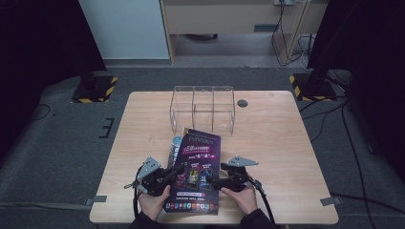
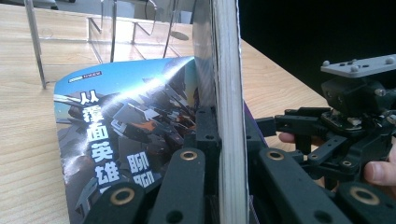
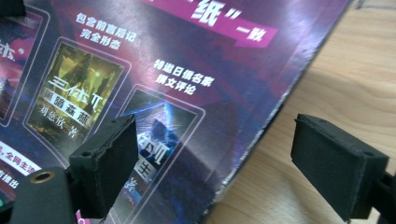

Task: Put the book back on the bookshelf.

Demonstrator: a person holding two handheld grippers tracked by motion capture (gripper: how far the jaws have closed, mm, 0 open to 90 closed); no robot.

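Left gripper pinches the magazine, hiding pages; right gripper gapes wide.

Two hand-held tools of matte black plastic and metal. The left tool and the right tool each carry a pale grey three-cornered plate on top, studded with small screws. Black linkage arms show brass-ringed pivot holes. The jaws end in flat, rectangular black foam-like pads. A black cable trails from the right tool. Dark sleeves cover both forearms.
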